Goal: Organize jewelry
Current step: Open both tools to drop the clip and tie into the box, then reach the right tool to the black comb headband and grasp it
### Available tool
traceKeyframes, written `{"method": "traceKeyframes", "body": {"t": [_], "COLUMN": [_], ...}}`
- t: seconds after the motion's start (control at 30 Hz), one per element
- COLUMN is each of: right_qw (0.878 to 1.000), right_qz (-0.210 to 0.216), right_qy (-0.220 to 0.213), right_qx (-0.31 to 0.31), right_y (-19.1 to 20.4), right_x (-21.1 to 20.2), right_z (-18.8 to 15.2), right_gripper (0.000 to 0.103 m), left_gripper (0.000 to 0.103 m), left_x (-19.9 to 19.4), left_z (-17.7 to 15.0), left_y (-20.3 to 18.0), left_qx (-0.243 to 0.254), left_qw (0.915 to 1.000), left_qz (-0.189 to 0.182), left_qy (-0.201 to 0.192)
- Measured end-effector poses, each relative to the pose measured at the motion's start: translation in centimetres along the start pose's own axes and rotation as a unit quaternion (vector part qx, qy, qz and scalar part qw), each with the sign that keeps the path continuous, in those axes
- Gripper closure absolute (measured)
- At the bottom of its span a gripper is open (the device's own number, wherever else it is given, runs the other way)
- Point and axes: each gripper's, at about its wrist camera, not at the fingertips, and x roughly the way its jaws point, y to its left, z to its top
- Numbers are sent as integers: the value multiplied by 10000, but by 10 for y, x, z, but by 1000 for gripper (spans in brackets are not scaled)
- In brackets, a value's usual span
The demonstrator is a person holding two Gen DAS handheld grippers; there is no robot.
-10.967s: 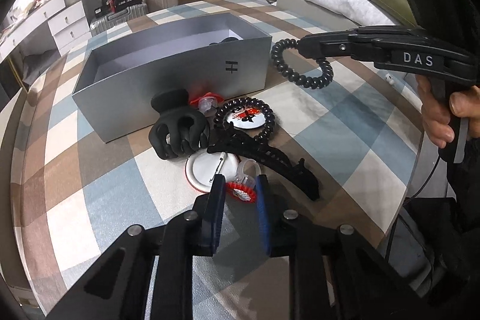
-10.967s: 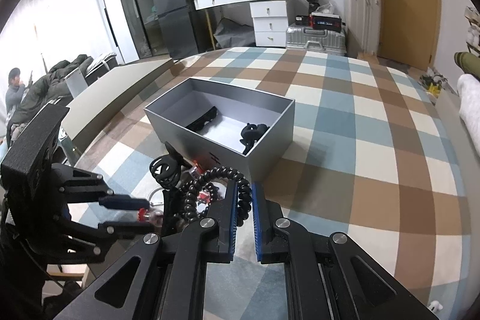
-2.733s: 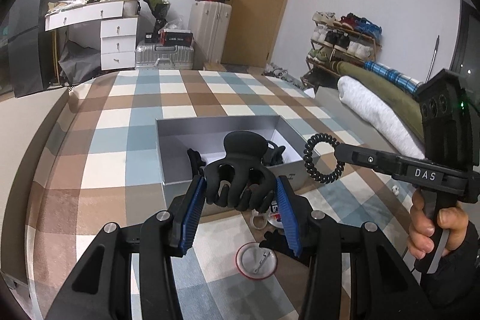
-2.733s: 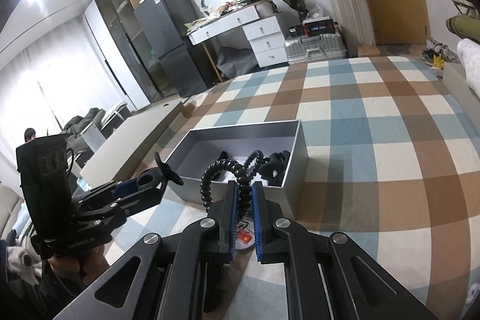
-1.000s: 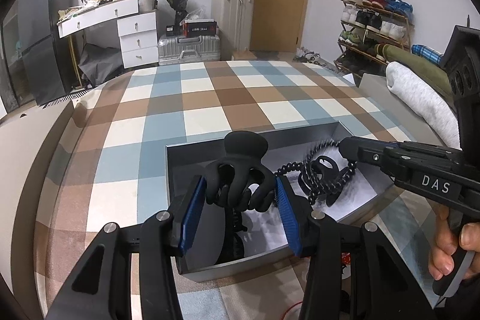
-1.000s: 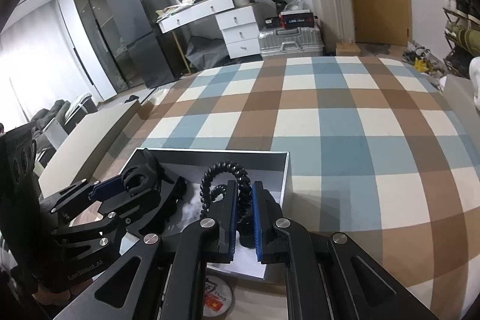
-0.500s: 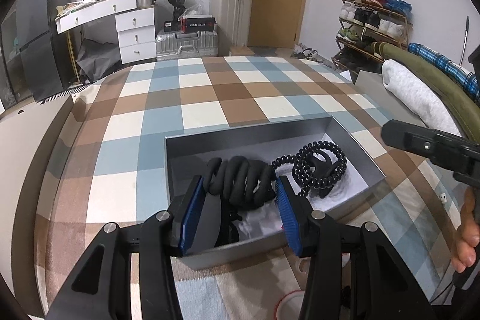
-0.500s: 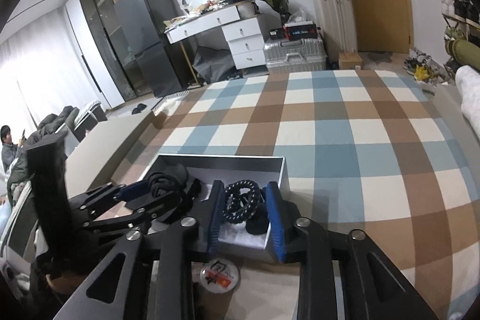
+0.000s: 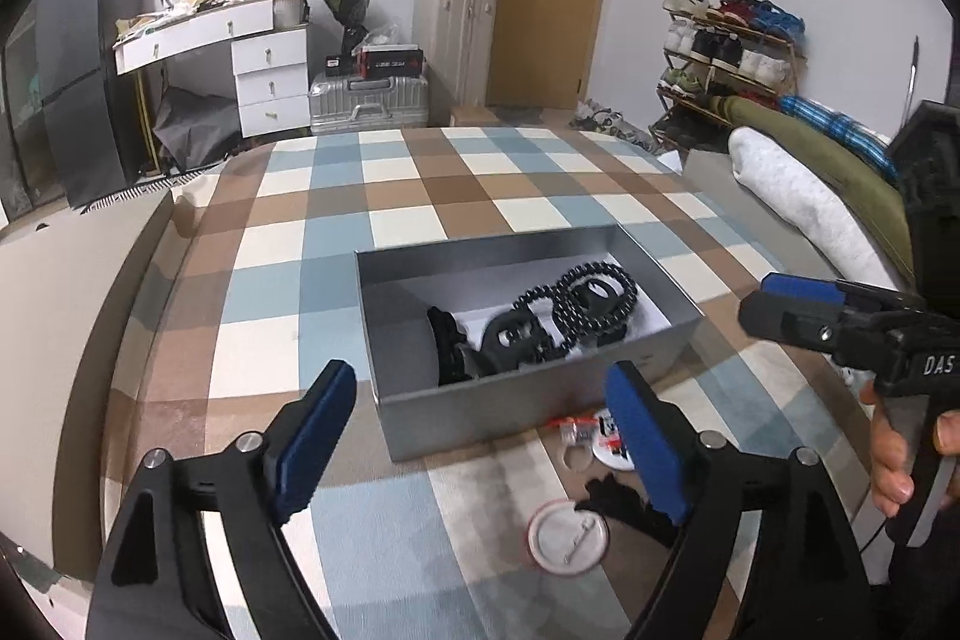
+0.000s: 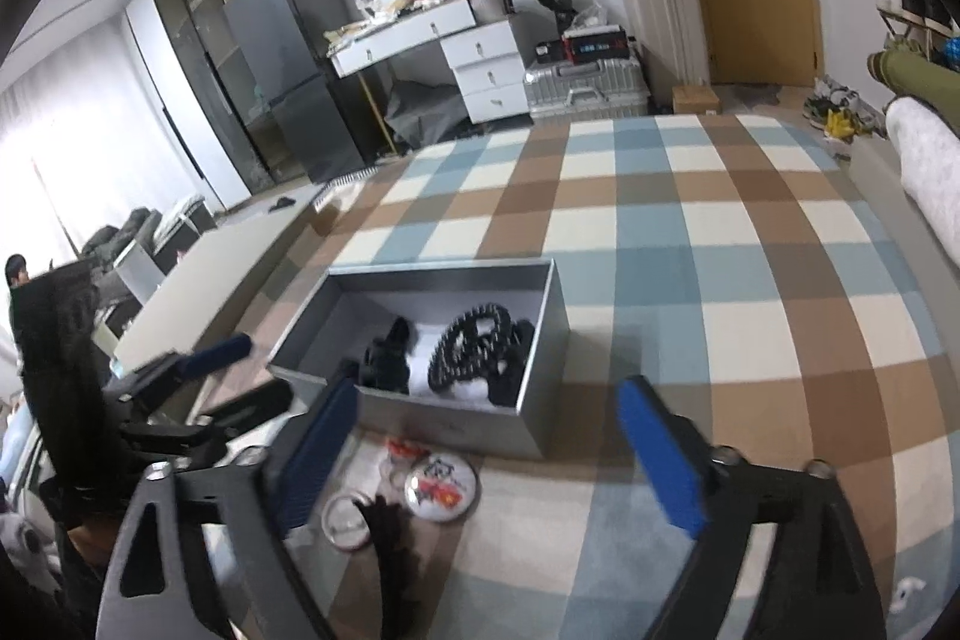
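Note:
A grey open box (image 9: pixel 528 409) sits on the plaid cloth; it also shows in the right wrist view (image 10: pixel 543 388). Inside lie a black claw clip (image 9: pixel 510 337), a black spiral hair tie (image 9: pixel 591 295) and other dark pieces. In the right wrist view the claw clip (image 10: pixel 387 355) and spiral tie (image 10: pixel 471 346) show too. My left gripper (image 9: pixel 480 436) is open and empty, above the box's near wall. My right gripper (image 10: pixel 480 451) is open and empty. It also shows in the left wrist view (image 9: pixel 792 304), right of the box.
In front of the box lie a white round badge (image 9: pixel 567 535), a printed badge (image 10: pixel 441 487), a clear ring (image 10: pixel 348 520), a small red piece (image 9: pixel 573 427) and a long black clip (image 10: pixel 390 526). A rolled blanket (image 9: pixel 798 196) lies right. Suitcases and drawers stand beyond.
Both grippers opened wide and pulled back and up from the box. The claw clip and the spiral tie now lie inside the box, free of the fingers.

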Motion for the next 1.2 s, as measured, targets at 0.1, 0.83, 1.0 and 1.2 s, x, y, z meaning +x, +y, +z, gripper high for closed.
{"method": "traceKeyframes", "body": {"t": [0.1,0.83,1.0,1.2], "right_qw": [9996,9783,9729,9667], "right_qz": [-23,-154,-149,-224], "right_qy": [266,1443,1594,1746], "right_qx": [-123,-1475,-1670,-1858], "right_y": [3,46,52,57], "right_x": [5,38,44,51], "right_z": [-8,-52,-60,-67], "right_gripper": [3,2,2,2], "left_gripper": [6,2,2,2], "left_x": [0,5,6,8], "left_z": [-3,-21,-23,-24], "left_y": [-1,9,10,9], "left_qx": [111,43,39,58], "left_qw": [9999,9990,9988,9985], "left_qz": [106,164,165,182], "left_qy": [55,421,461,517]}}
